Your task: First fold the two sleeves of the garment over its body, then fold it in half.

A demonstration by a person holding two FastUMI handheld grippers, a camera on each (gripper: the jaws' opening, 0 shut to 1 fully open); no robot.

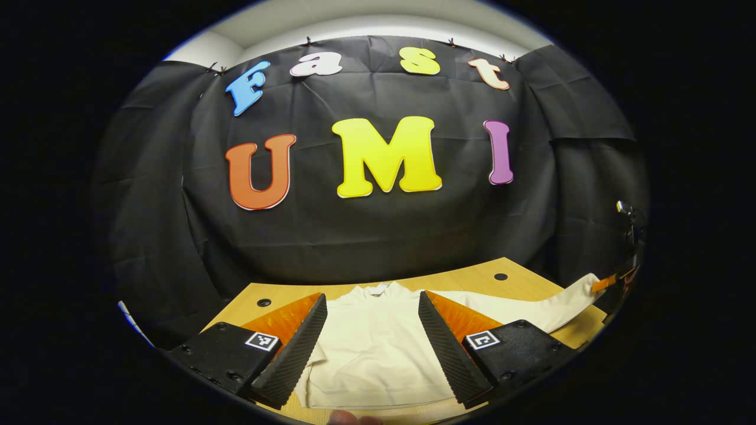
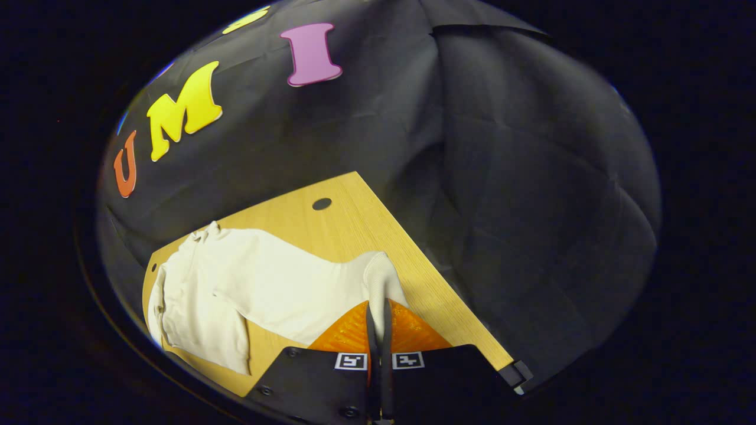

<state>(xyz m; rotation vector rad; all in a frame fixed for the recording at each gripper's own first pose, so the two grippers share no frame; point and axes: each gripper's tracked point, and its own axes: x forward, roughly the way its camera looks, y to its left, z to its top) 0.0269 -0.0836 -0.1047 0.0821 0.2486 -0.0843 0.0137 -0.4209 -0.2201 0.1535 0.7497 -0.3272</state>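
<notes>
cream garment (image 1: 372, 342) flat on the wooden table (image 1: 472, 274) right ahead of the left gripper (image 1: 373, 345), its fingers spread wide, right gripper (image 2: 378, 319) pinched tight on the sleeve cuff (image 2: 381, 277), sleeve stretched out

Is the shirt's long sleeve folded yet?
Not yet. The sleeve lies stretched across the table, away from the shirt, its cuff pinched in the right tongs.

Dim booth, overhead light – sharp focus, strong fisheye bending at edges
</notes>
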